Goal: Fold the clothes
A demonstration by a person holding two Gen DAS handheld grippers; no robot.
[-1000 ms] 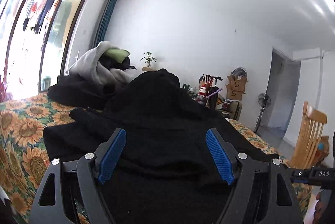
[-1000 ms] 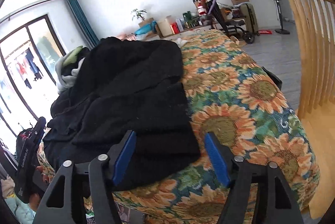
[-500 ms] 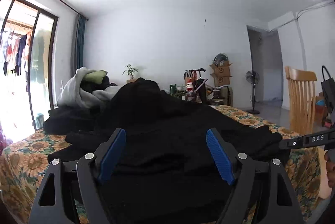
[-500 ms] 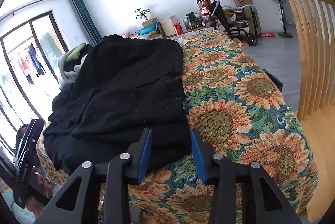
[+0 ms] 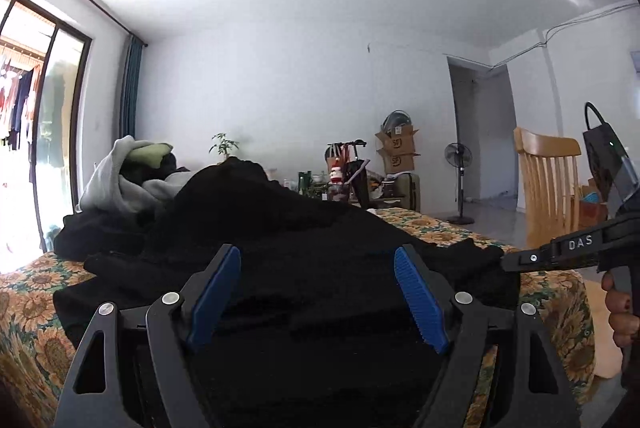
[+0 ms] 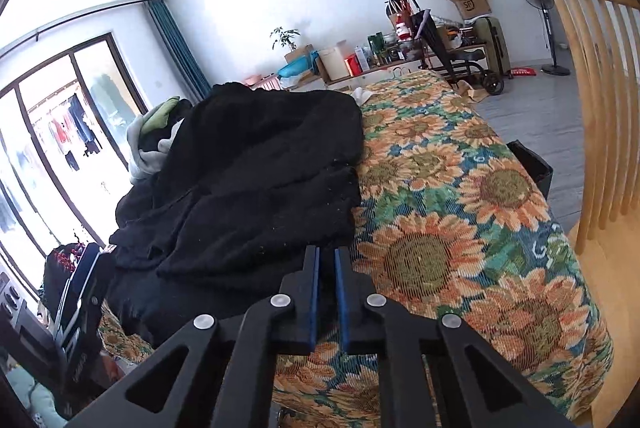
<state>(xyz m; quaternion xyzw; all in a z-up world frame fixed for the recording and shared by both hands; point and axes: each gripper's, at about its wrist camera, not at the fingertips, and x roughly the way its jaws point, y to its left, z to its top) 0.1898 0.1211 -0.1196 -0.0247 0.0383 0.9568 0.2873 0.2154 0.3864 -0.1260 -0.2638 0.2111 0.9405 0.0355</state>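
Black garment (image 6: 260,187) lies unfolded on the bench (image 6: 460,228); right claw (image 6: 327,292) closing on its corner, left claw (image 5: 316,300) apart.

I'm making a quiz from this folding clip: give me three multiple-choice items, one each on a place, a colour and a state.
1. Where does the black garment lie?
A. on the sunflower tablecloth
B. on the wooden chair
C. on the floor

2. What colour are the gripper pads?
A. red
B. blue
C. white

3. How do the left gripper jaws stand?
A. wide apart
B. clamped on the chair
C. holding a box

Answers: 1 A, the cloth shows around it; 2 B, blue ribbed faces; 3 A, a wide gap shows between the pads.
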